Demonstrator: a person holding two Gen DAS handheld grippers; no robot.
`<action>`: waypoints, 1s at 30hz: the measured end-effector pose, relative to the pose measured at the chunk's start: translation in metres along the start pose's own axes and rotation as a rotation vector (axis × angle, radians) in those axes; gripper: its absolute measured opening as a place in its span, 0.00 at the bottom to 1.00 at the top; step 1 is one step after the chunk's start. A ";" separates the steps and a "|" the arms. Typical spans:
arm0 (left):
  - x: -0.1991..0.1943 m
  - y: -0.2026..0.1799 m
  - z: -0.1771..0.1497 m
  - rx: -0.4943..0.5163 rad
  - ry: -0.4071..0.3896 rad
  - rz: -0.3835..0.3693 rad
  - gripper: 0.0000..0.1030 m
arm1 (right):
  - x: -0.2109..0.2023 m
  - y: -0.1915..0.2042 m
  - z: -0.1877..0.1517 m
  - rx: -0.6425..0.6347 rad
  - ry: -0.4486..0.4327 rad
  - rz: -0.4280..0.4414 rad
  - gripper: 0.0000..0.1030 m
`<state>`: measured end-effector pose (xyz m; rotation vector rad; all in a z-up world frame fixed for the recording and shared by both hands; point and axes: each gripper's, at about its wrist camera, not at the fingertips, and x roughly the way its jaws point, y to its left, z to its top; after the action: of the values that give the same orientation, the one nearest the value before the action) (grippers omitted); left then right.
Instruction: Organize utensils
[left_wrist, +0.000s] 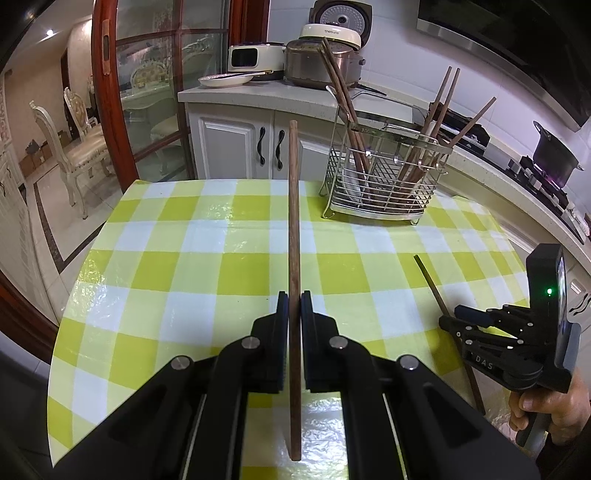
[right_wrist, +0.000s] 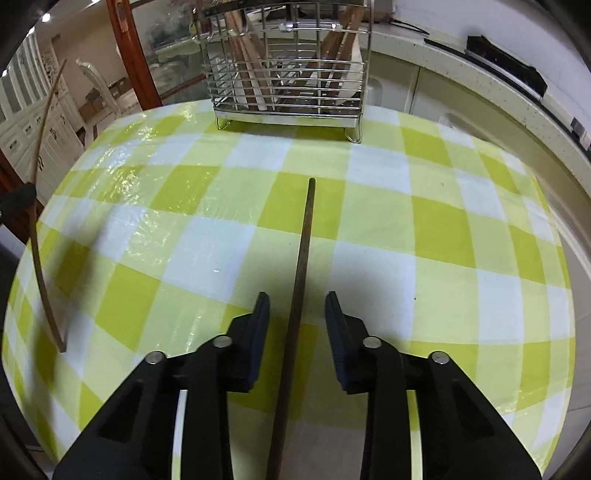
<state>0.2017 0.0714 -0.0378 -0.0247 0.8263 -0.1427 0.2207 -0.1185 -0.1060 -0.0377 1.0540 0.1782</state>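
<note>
Left tongs (left_wrist: 294, 302) pinched wooden chopstick (left_wrist: 293, 221) tight. Right tongs (right_wrist: 297, 306) stood apart around second chopstick (right_wrist: 301, 258), not touching. Wire utensil rack (left_wrist: 384, 181) sat near counter (left_wrist: 184, 258) far edge.

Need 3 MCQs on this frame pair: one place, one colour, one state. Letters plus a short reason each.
1. Where does the wire utensil rack stand?
A. on the far part of the table
B. on the floor
C. on the stove

2. What colours is the tablecloth?
A. red and black
B. green, pale yellow-green and white checks
C. plain blue

3. How is the chopstick between the right gripper fingers?
A. clamped by both pads
B. lying on the cloth, pads clear of it
C. standing in the rack

Answers:
1 A, the rack's feet sit on the cloth near the far edge.
2 B, checks show in both views.
3 B, gaps show on both sides of the stick, while the left gripper is shut on its own chopstick.
</note>
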 end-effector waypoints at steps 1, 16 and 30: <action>0.000 0.000 0.000 0.000 0.000 0.000 0.07 | 0.001 0.000 0.000 -0.001 -0.002 0.007 0.11; -0.018 -0.010 0.009 0.020 -0.043 -0.010 0.07 | -0.059 -0.010 0.009 0.023 -0.137 0.075 0.07; -0.032 -0.023 0.012 0.044 -0.070 -0.020 0.07 | -0.117 -0.015 0.010 0.017 -0.261 0.081 0.07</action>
<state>0.1862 0.0529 -0.0045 0.0029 0.7530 -0.1780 0.1755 -0.1470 -0.0009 0.0425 0.7966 0.2407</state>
